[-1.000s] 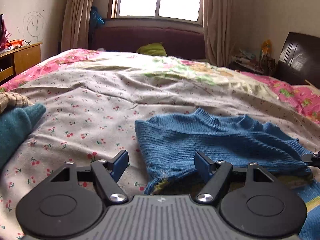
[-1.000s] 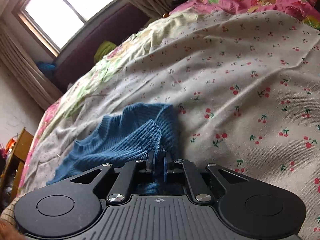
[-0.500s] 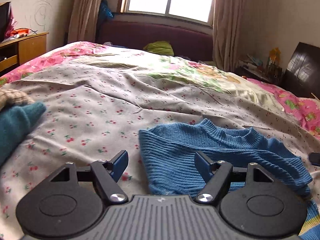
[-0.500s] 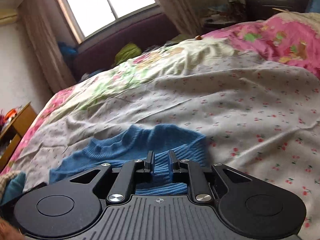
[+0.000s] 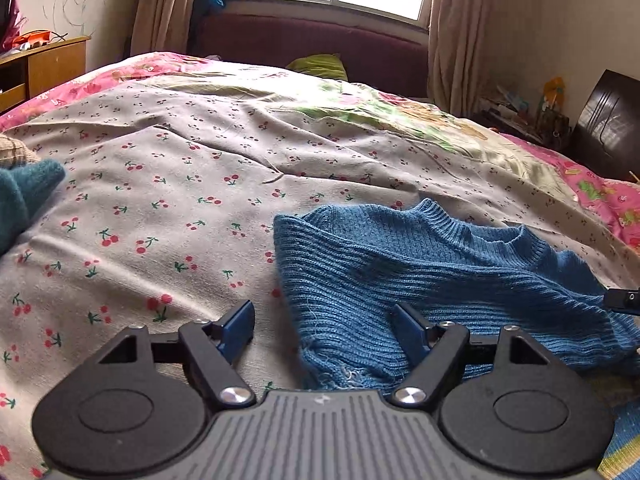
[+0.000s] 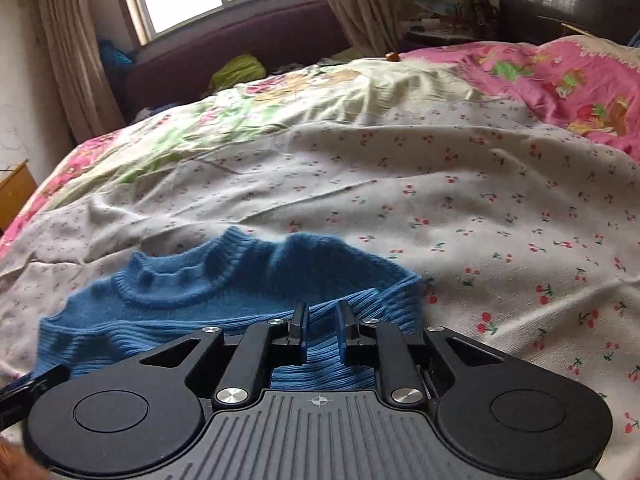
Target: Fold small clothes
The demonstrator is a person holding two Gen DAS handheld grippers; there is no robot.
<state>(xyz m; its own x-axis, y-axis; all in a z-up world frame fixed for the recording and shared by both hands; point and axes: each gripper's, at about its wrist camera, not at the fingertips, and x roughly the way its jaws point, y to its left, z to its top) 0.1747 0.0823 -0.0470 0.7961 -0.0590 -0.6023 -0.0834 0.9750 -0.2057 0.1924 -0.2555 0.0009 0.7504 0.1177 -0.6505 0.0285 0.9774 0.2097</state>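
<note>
Lying on the bed [image 5: 192, 184], on its cherry-print cover, the blue knit sweater [image 5: 420, 272] sits near the bed's near edge, partly folded, with its ribbed collar turned toward the far end where the window is. In the right wrist view the same sweater [image 6: 192, 292] spreads leftward from the tongs, its collar a round opening on top.

The left tongs [image 5: 322, 326] stand wide apart. The sweater's frayed left hem corner lies between the 2 blue pads, but neither pad presses on it: the left pad hangs over bare cover, the right pad over the knit. These jaws have just been opening a little further.

The right tongs [image 6: 322, 330] are only narrowly apart, and their jaws have just been opening. Blue ribbed knit shows in the gap between the pads; whether the pads touch the cloth cannot be told for sure, though they look to stand clear of it.

A dark tip of the right tongs shows at the right edge of the left wrist view, just beside the sweater's right side.

A teal garment [image 5: 24, 200] lies near the bed's left edge, well apart from the sweater. A wooden cabinet [image 5: 44, 66] stands beyond that edge, and a green cushion [image 5: 320, 66] rests at the bed's far end.
</note>
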